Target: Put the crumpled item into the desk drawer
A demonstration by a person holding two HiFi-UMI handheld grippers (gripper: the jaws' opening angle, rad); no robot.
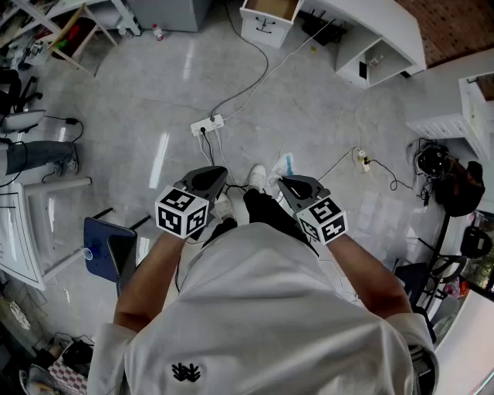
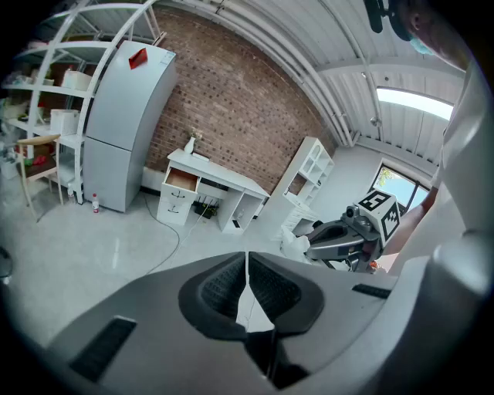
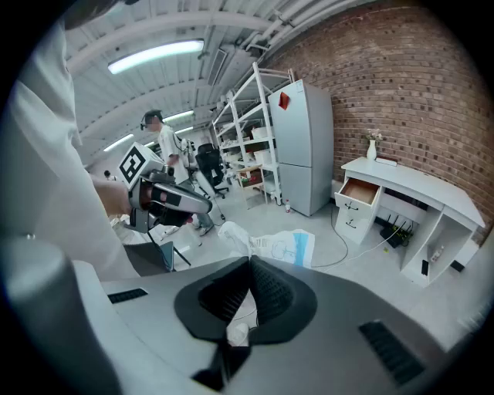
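Observation:
The crumpled item, a white and blue plastic bag, lies on the floor just beyond the person's shoes; it also shows in the right gripper view. The white desk stands across the room with its drawer pulled open, also seen as the drawer and the drawer. My left gripper and right gripper hover side by side in front of the body, above the floor. Both are shut with nothing between the jaws. The bag lies just beyond the right gripper's tips.
A power strip with cables running toward the desk lies on the floor ahead. A blue chair stands at the left. A grey fridge and white shelving flank the desk. Another person stands far off.

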